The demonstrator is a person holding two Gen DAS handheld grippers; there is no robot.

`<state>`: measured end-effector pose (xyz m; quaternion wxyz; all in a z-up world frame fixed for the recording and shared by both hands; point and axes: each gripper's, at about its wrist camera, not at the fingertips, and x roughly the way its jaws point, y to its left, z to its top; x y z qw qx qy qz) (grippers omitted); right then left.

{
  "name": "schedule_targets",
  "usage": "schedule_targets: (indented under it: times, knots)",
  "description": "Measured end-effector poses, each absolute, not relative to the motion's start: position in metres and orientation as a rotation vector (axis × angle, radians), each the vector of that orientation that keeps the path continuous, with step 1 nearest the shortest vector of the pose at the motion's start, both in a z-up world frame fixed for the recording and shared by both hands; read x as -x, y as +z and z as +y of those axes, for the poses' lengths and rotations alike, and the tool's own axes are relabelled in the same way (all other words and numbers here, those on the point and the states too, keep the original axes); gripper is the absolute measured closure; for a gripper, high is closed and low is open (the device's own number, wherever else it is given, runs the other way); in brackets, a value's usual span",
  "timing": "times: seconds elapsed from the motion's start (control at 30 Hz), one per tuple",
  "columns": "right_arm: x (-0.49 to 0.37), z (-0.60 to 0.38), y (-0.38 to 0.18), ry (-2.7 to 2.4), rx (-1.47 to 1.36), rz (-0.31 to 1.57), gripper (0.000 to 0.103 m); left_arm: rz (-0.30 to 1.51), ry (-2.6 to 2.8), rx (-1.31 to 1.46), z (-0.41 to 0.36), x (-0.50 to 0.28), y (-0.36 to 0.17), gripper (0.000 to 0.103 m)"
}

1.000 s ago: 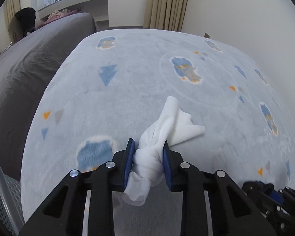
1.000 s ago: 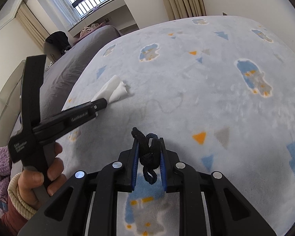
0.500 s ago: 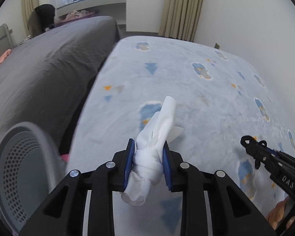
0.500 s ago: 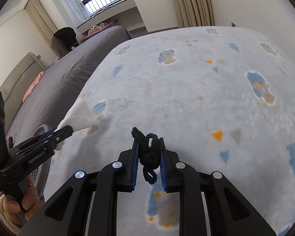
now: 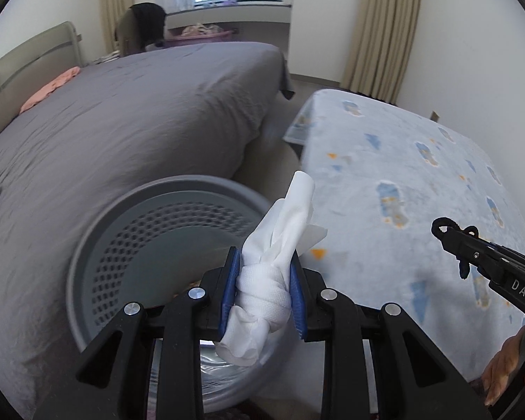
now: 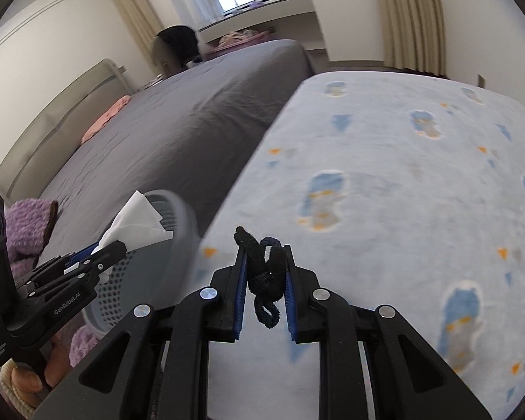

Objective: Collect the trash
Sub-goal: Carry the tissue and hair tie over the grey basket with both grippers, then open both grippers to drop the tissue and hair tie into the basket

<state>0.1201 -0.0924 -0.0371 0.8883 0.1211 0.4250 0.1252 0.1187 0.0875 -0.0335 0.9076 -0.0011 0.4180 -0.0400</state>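
My left gripper [image 5: 262,262] is shut on a crumpled white tissue [image 5: 273,269], which pokes up past the pads. It hangs over the right rim of a grey perforated bin [image 5: 129,234] standing between the bed and the blanket. My right gripper [image 6: 264,255] is shut on a knotted black cord [image 6: 264,273] above the light blue patterned blanket [image 6: 402,192]. In the right wrist view the left gripper [image 6: 101,250] with its tissue [image 6: 136,224] shows over the bin [image 6: 178,217]. The left wrist view catches the right gripper [image 5: 448,232] with the cord [image 5: 462,266] at the right edge.
A bed with a grey sheet [image 5: 122,122] rises left of the bin. A purple knitted piece [image 6: 24,224] and a pink cloth [image 6: 105,122] lie on it. A clear plastic liner [image 5: 220,374] shows low in the bin. A hand [image 5: 504,367] grips the right tool's handle.
Both grippers swung left off the blanket and rose, keeping their loads. The bin, only a sliver at the left edge before, now sits beneath the left gripper.
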Motion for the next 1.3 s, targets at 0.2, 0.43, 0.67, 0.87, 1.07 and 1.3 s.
schedule_targets:
  times: [0.2,0.43,0.67,0.87,1.07,1.3]
  knots:
    - [-0.135,-0.024,-0.034,0.371,-0.212,0.898,0.084,0.867,0.014,0.015,0.14,-0.112,-0.04,0.076]
    - [-0.15,0.044,-0.039,0.473,-0.151,0.924,0.084,0.882,0.076,0.044,0.18,-0.113,-0.049,0.076]
    - [-0.159,0.08,-0.044,0.51,-0.111,0.945,0.081,0.891,0.103,0.079,0.203,-0.114,-0.055,0.073]
    - [-0.159,0.086,-0.047,0.491,-0.108,0.945,0.061,0.874,0.131,0.09,0.216,-0.11,-0.052,0.039]
    - [-0.155,0.083,-0.048,0.465,-0.098,0.943,0.061,0.865,0.144,0.091,0.221,-0.107,-0.048,0.036]
    - [-0.149,0.081,-0.044,0.443,-0.08,0.927,0.054,0.871,0.157,0.086,0.219,-0.105,-0.046,0.031]
